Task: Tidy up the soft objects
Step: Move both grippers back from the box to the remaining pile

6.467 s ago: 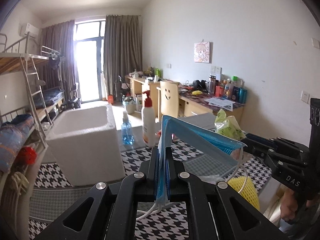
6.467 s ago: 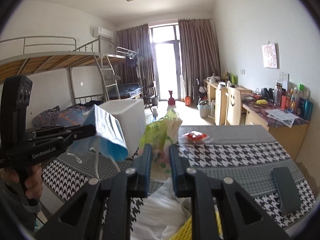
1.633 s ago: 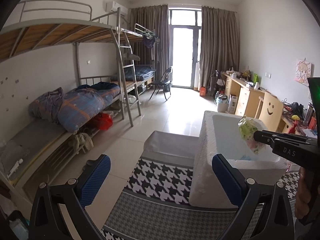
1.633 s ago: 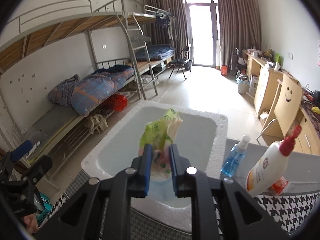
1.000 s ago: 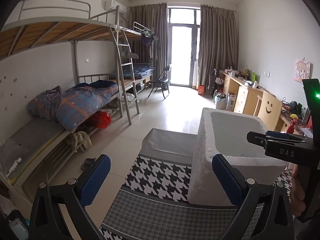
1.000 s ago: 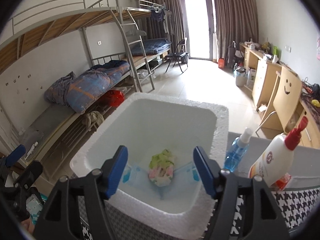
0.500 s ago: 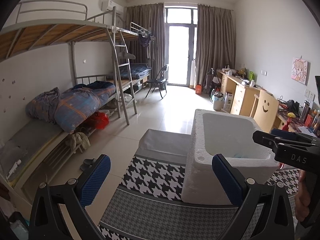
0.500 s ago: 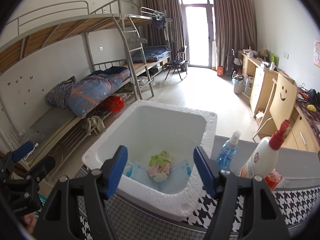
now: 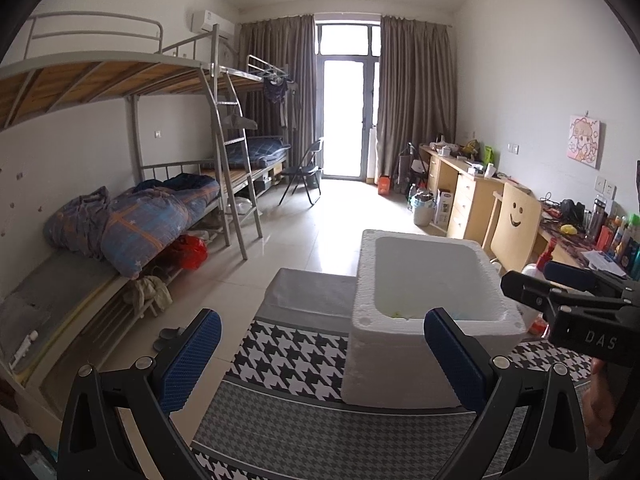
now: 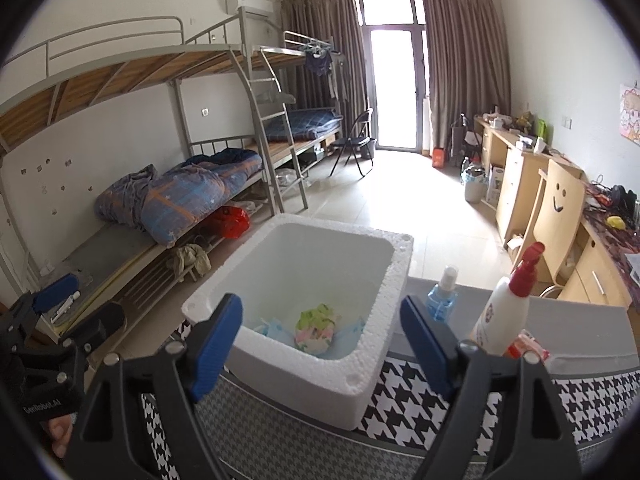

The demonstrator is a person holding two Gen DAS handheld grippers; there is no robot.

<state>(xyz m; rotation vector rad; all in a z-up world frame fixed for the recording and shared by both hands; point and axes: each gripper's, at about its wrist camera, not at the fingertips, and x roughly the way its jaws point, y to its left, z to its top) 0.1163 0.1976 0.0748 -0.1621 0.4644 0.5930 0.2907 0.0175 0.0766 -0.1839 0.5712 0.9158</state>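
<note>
Peeking past foam box (image 9: 424,368) rim, contents barely visible, possibly green packet (image 10: 316,326).

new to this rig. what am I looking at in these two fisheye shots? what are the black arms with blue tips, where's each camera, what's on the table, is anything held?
There is no robot here. A person holds one handheld set of tongs in each hand, and a fisheye camera on each looks forward along its two fingers.

The left wrist view shows the left tongs at the bottom, and the right tongs coming in from the right edge. The right wrist view shows the right tongs from behind.

Both stand open and hold nothing.

On the houndstooth tablecloth sits a white foam box. Inside it lie a green patterned packet and blue face masks. Beside the box stand a small blue spray bottle and a white pump bottle with a red top.
</note>
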